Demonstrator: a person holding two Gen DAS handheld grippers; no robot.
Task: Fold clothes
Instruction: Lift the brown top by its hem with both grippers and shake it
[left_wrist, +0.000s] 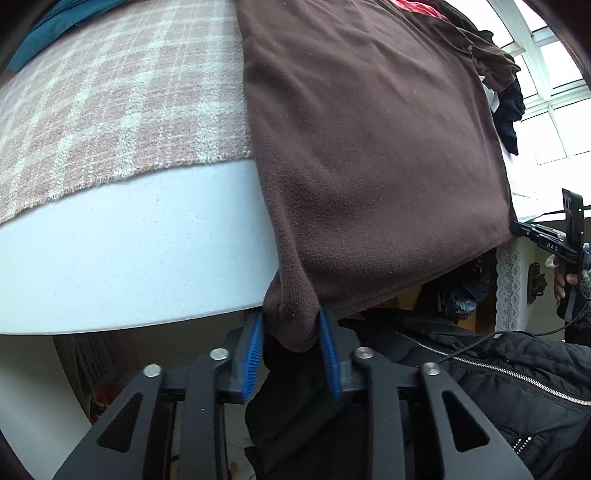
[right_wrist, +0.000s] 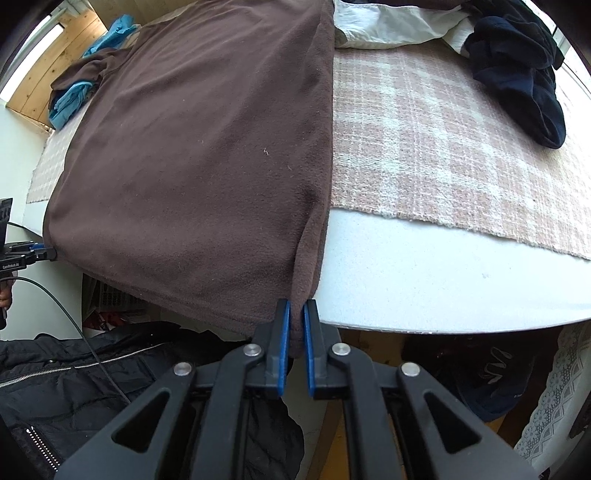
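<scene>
Lying flat across the white table (right_wrist: 424, 273), the brown fleece garment (right_wrist: 199, 162) covered part of a pink plaid cloth (right_wrist: 443, 147), its near hem hanging off the table's edge. Left gripper (left_wrist: 291, 325): jaws partly closed, pinching one bunched hem corner. Right gripper (right_wrist: 295, 325): jaws nearly together, clamping the other corner. On the table's far side: navy garment (right_wrist: 524, 70), white garment (right_wrist: 388, 26), blue garment (right_wrist: 70, 99).
</scene>
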